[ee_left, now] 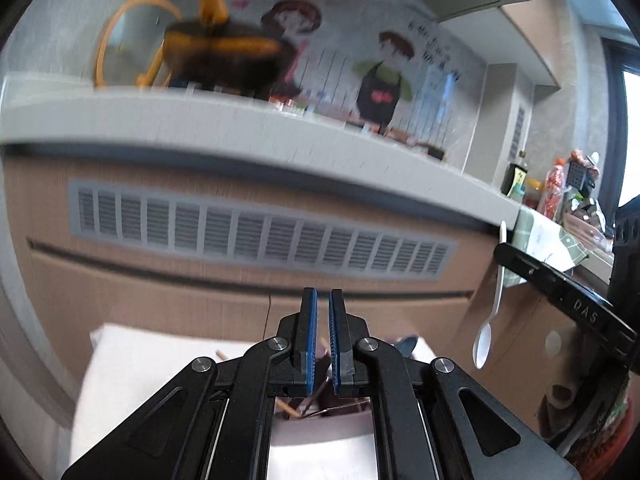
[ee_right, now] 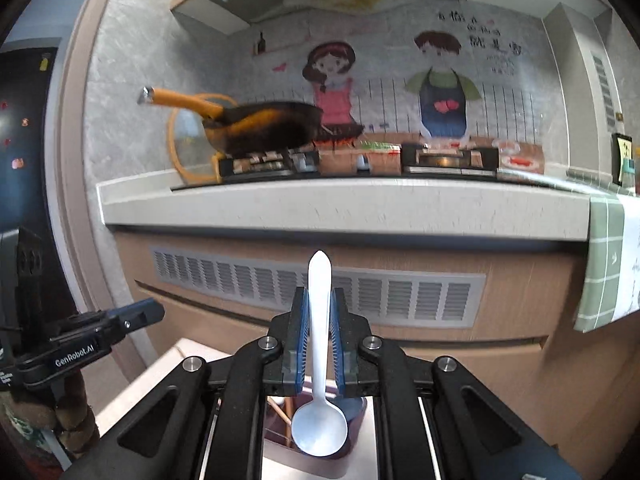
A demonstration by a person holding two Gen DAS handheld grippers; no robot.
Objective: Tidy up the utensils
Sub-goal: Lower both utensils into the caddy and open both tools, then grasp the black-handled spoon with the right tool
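My right gripper (ee_right: pixel 319 296) is shut on a white plastic spoon (ee_right: pixel 320 360), handle up and bowl down. The bowl hangs just above a pinkish utensil holder (ee_right: pixel 320 462) that holds wooden chopsticks (ee_right: pixel 280 412) and a blue utensil. In the left wrist view the same spoon (ee_left: pixel 490 312) hangs from the right gripper (ee_left: pixel 500 252) at the right. My left gripper (ee_left: pixel 323 300) is shut and empty, above the holder's chopsticks (ee_left: pixel 298 408) on a white surface (ee_left: pixel 160 368).
A toy kitchen of cardboard stands ahead, with a grey counter (ee_right: pixel 340 208), a vent panel (ee_right: pixel 316 284), a black pan with orange handle (ee_right: pixel 248 124) on a stove and a green cloth (ee_right: pixel 604 264) at the right. A brown rope-wrapped object (ee_right: pixel 72 420) is at the left.
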